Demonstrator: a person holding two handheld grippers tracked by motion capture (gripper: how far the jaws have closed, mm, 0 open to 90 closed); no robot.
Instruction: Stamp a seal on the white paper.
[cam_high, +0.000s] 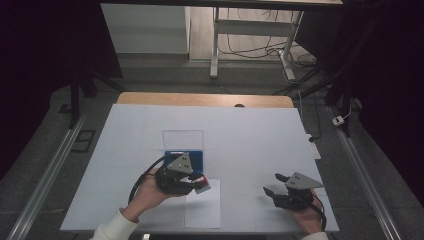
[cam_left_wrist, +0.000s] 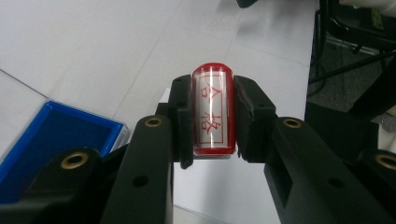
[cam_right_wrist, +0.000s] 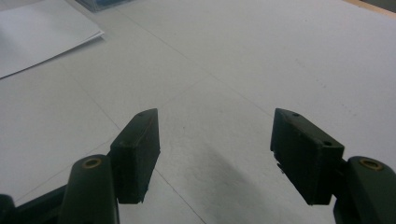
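My left gripper (cam_left_wrist: 212, 114) is shut on a red stamp (cam_left_wrist: 213, 111), a clear-topped block with a white label bearing red characters. In the high view the left gripper (cam_high: 199, 184) holds the stamp (cam_high: 202, 186) just above the top edge of a white paper sheet (cam_high: 203, 210). A blue tray (cam_high: 192, 158) lies right behind it, and its blue wall (cam_left_wrist: 70, 123) also appears at the left of the left gripper view. My right gripper (cam_high: 274, 184) rests open near the table's front right, its jaws (cam_right_wrist: 215, 154) wide apart over bare white table with nothing between them.
A clear lid (cam_high: 183, 138) stands just beyond the blue tray. The white table cover (cam_high: 250, 135) stretches wide on all sides, with a wooden edge (cam_high: 205, 99) at the back. A corner of the paper sheet (cam_right_wrist: 42, 37) lies left of the right gripper. Cables and desk legs sit beyond the table.
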